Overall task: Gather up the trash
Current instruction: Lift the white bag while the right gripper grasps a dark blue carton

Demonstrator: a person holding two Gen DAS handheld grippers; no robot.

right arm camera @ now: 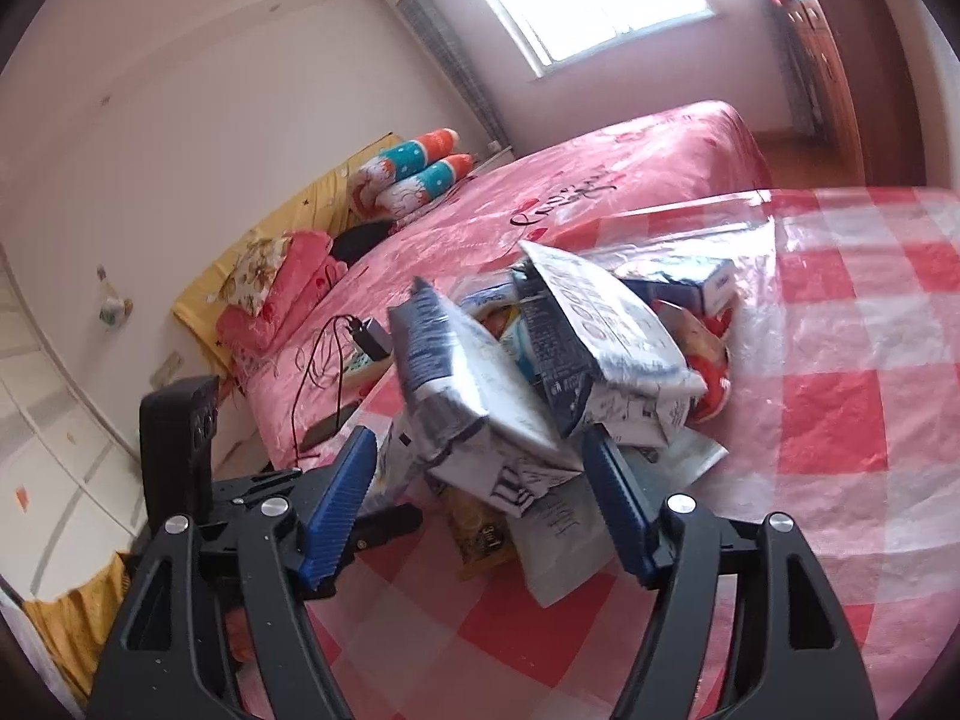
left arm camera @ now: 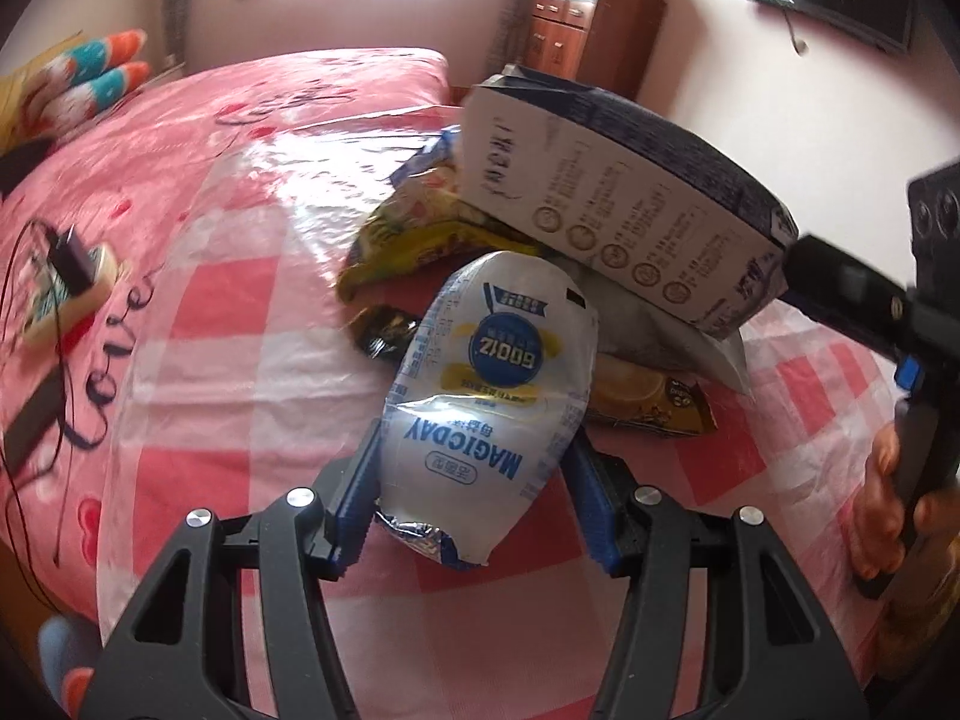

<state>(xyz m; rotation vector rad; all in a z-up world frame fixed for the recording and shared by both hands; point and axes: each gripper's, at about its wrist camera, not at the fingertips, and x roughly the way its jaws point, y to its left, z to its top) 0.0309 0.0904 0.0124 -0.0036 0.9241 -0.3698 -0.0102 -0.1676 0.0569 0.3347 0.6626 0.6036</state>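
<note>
Crumpled white-blue snack pouch (left arm camera: 480, 396), silver foil end, pinched between jaws

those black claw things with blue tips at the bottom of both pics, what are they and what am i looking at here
They are hand-held grabbers, not a robot: a person holds one in each hand, and you can see a hand on a handle at the right edge of the left picture. Each picture comes from a wide-angle camera on one grabber, looking along its two blue fingers.

Left picture: the left gripper is closed on a white snack pouch.

Right picture: the right gripper has its fingers on either side of a flattened carton; whether they press it is unclear.

Both reach into a pile of empty wrappers and cartons on a red checked plastic sheet, spread over a pink bed. A charger with cables lies on the bed beside it.
</note>
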